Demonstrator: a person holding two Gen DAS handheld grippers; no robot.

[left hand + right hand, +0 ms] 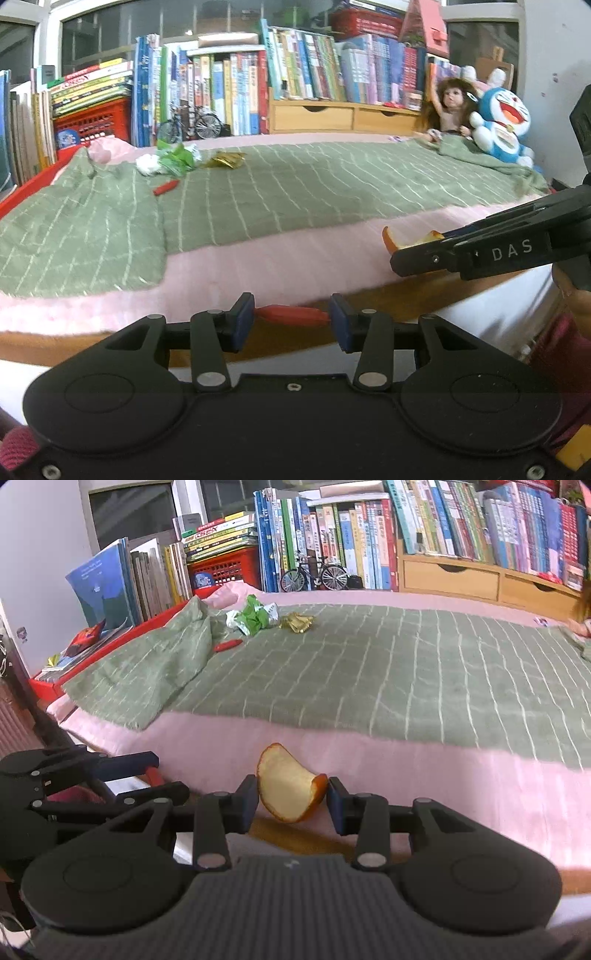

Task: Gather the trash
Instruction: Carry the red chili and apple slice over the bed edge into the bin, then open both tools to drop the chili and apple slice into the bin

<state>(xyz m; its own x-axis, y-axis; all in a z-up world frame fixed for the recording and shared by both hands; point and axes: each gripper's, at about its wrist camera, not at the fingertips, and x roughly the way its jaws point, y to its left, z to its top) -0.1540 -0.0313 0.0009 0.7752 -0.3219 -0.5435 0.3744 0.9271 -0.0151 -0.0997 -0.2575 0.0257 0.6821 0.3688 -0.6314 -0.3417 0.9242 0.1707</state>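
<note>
My left gripper (291, 316) is shut on a red wrapper (291, 315), held crosswise between its blue pads over the bed's near edge. An orange peel (290, 788), pale inside and orange at the rim, sits clamped in my right gripper (291, 799). In the left wrist view the right gripper (410, 247) reaches in from the right with the orange peel (391, 238) at its tip. In the right wrist view the left gripper (155, 775) shows at lower left. On the green blanket (369, 672) far back lie a crumpled green and white wrapper (255, 618), a gold wrapper (297, 622) and a second red wrapper (227, 646).
Books (229, 92) line the wall behind the bed, with a model bicycle (190, 123) and a red crate (92, 122). A doll (448, 107) and a blue plush toy (498, 122) sit at the far right. A pink sheet (406, 768) covers the bed's near edge.
</note>
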